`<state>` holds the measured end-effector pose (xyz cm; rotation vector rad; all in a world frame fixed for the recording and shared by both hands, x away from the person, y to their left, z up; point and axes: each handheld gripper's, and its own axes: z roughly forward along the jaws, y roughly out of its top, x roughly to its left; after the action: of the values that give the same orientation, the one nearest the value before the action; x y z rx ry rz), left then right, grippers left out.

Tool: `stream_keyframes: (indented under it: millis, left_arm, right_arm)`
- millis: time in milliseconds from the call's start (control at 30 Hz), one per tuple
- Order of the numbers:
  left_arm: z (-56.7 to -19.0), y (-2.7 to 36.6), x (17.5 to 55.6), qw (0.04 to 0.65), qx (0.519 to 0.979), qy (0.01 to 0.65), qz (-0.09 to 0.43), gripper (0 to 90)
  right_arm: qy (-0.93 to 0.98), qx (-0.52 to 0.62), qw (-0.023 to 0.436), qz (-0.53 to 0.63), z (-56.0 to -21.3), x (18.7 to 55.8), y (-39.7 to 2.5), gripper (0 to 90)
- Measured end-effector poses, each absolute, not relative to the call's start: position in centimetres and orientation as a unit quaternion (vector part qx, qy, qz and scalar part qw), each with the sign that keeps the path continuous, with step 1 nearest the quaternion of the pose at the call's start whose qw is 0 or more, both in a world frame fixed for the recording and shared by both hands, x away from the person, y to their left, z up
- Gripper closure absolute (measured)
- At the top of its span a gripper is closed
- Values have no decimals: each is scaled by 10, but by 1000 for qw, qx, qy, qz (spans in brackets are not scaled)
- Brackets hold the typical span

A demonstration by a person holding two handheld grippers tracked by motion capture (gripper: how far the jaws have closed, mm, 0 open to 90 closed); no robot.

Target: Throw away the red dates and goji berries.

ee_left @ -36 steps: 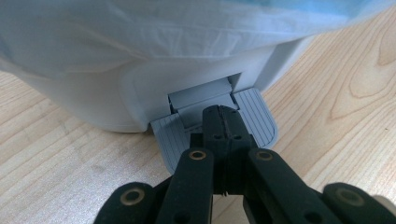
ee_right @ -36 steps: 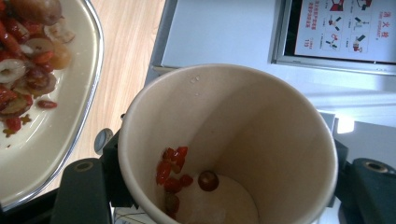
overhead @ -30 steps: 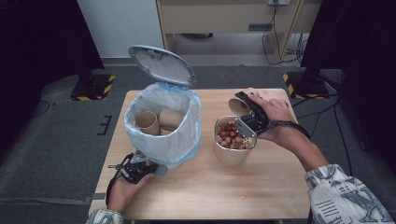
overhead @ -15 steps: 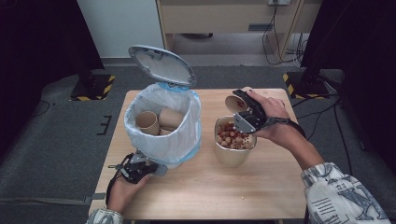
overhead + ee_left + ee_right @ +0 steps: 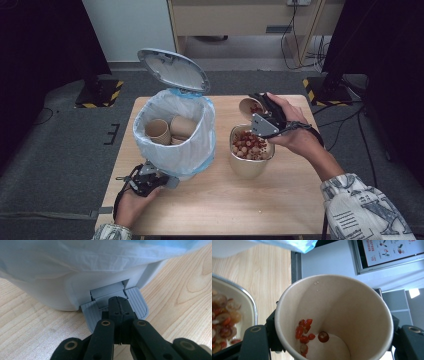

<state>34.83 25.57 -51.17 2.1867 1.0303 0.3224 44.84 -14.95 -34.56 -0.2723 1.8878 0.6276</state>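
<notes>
while my right gripper (image 5: 264, 116) pinches the paper cup (image 5: 334, 317) across its body, one jaw on each side of the wall, the cup lies tipped on its side above the far rim of the metal bowl (image 5: 250, 161), mouth turned towards the bin. a few red berries and sticky bits (image 5: 308, 335) cling to the inside near the bottom, so the emptying looks unfinished to me. if i carry the cup over now, that residue could drop onto the wooden table (image 5: 295, 200) in the stretch between bowl and bin, or end up in the liner when it likely belongs with the fruit heaped in the bowl. squeezing harder to shake it loose could crumple the thin paper wall and flick pieces out sideways.

my left gripper (image 5: 117, 305) has its jaws pressed together, holding nothing, tips pushing down on the grey pedal (image 5: 136, 303) at the foot of the white bin (image 5: 175, 132). that is what keeps the lid (image 5: 172, 70) standing open above the two cups already inside. the ribbed pedal is small and my tips sit near its middle hinge; if they slide off or i ease up, the lid could fall just as the cup arrives and knock it from my grip.
</notes>
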Motion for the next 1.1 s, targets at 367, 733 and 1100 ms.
stream_keyframes:
  millis: [367, 733, 1100]
  left_arm:
    - [-512, 256, 348, 345, 842, 397, 124, 899]
    - [-512, 256, 348, 345, 842, 397, 124, 899]
    - [-512, 256, 348, 345, 842, 396, 124, 900]
  right_arm:
    - [792, -100, 525, 296, -339, 448, -147, 298]
    - [792, -111, 527, 289, -335, 447, -140, 298]
    - [792, -110, 521, 297, -329, 446, -130, 298]
